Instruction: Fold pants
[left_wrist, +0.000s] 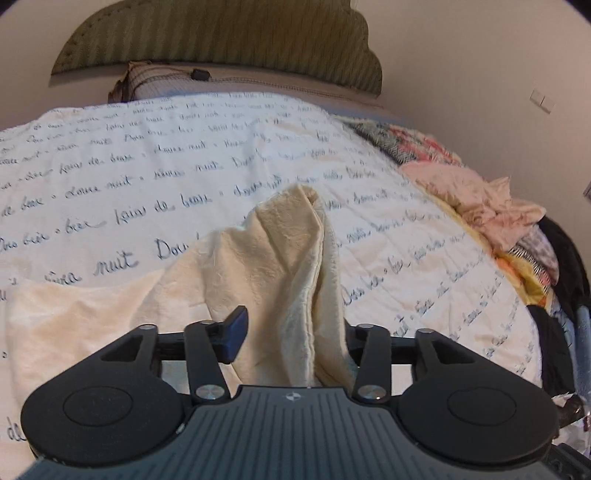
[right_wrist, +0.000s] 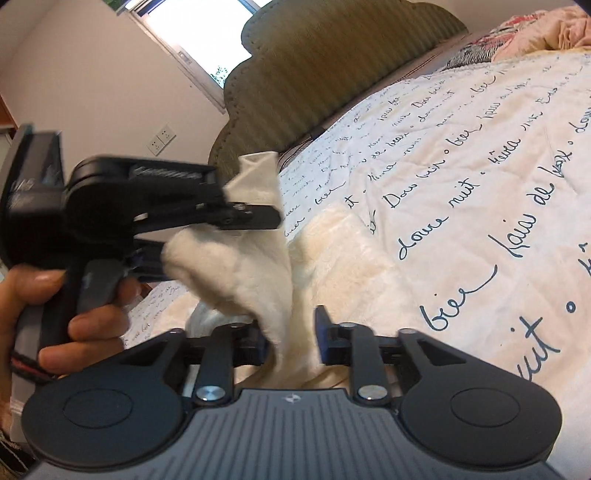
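The cream fleece pants (left_wrist: 266, 258) lie on the bed's script-printed white quilt (left_wrist: 122, 173). In the left wrist view my left gripper (left_wrist: 291, 332) has a lifted fold of the pants between its fingers; the jaws stand apart, and the right finger is hidden by cloth. In the right wrist view my right gripper (right_wrist: 290, 336) has its jaws partly apart around a hanging fold of the pants (right_wrist: 258, 273). The left gripper (right_wrist: 255, 216) shows there from the side, held up with pants cloth around its fingers, a hand on its handle.
A green padded headboard (left_wrist: 221, 37) stands at the far end, with a pillow (left_wrist: 147, 81) below it. A pile of colourful clothes (left_wrist: 480, 199) lies along the bed's right side. A window (right_wrist: 199, 33) and wall sockets (right_wrist: 160, 138) are on the wall.
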